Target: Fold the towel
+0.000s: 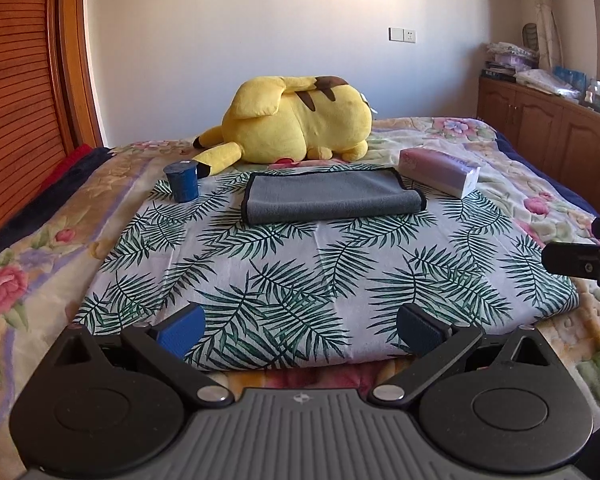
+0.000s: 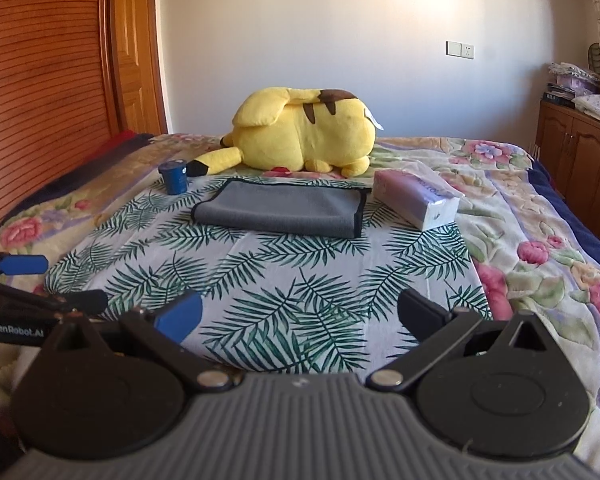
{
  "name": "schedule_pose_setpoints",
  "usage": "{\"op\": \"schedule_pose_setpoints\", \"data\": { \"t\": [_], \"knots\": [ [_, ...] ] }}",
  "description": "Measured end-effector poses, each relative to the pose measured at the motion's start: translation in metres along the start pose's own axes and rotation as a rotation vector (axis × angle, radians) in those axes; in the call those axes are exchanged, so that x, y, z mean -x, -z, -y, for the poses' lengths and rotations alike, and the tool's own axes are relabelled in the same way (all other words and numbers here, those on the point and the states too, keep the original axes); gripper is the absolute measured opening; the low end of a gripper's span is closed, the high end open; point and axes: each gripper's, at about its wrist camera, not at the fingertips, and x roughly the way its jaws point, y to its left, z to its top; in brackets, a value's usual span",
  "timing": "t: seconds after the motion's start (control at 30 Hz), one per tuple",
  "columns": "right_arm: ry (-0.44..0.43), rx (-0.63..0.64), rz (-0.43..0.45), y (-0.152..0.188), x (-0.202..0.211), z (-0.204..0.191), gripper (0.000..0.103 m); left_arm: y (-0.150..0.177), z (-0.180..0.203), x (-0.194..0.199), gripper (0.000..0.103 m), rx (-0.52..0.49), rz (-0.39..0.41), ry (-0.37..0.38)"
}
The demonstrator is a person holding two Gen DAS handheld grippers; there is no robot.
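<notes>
Towel lay upper centre of the left wrist frame, on the palm-leaf cloth spread over the bed. Grey microfibre with black edging. It looked already doubled: rolled fold along the near edge, bound edges stacked at the far side and at its right end. Same towel sat upper centre in the right wrist view.

Neighbours:
- blue cup just left of it, apart
- tissue pack just right, near the corner but apparently not touching
- yellow plush behind

Left gripper and right gripper both hung low in frame over the near edge of the cloth, well apart from the towel. Fingers on both were spread wide, nothing between them.

Handling, as judged: light, limp, no stiffness, so it would sag and drag. Pile should grip the pads well; not fragile. The cloth under it could bunch if pinched too deep. Best hold looked like the two bound corners at one short end, one per gripper, pinching all layers together.
</notes>
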Motion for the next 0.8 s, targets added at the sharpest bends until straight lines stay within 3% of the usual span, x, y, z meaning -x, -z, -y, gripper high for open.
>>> {"op": "schedule_pose_setpoints", "data": {
  "t": [0.47,0.8],
  "knots": [
    [0.014,-0.025,0.009,0.005,-0.005,0.005,0.103,-0.002,-0.002,0.008,0.087,-0.001,0.079,-0.032],
    [0.047,-0.001,0.081,0.005,0.004,0.002,0.103,-0.005,0.002,0.021,0.087,-0.009,0.124,-0.024]
  ]
}}
